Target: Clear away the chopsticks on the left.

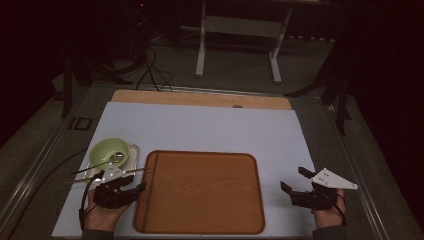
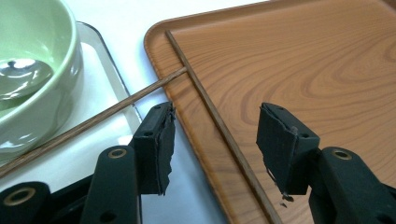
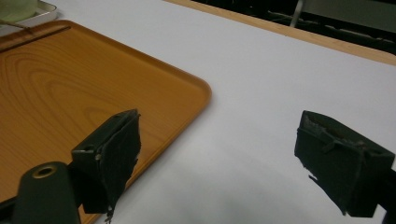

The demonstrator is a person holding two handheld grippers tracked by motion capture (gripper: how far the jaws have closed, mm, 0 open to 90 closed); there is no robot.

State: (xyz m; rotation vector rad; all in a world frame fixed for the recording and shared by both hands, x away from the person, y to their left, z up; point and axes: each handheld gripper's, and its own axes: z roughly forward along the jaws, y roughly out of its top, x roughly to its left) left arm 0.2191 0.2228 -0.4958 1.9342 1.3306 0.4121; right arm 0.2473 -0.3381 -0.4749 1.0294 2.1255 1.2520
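A wooden tray (image 1: 200, 195) lies at the middle of the white table sheet. One thin brown chopstick (image 2: 201, 93) rests inside the tray along its left rim. A second chopstick (image 2: 93, 119) leans from the small clear tray (image 2: 109, 70) onto the wooden tray's rim. A green bowl (image 1: 107, 150) with a metal spoon (image 2: 23, 74) in it stands on that small tray. My left gripper (image 2: 215, 135) hovers open over the tray's left edge; the first chopstick runs below the gap, untouched by the pads. My right gripper (image 1: 293, 179) is open over the bare sheet, right of the tray.
The white sheet (image 3: 280, 84) covers a wooden tabletop whose far edge (image 1: 200, 98) shows beyond it. Cables and a white table frame (image 1: 237, 30) stand on the dark floor behind. Bare sheet lies beyond the tray and to its right.
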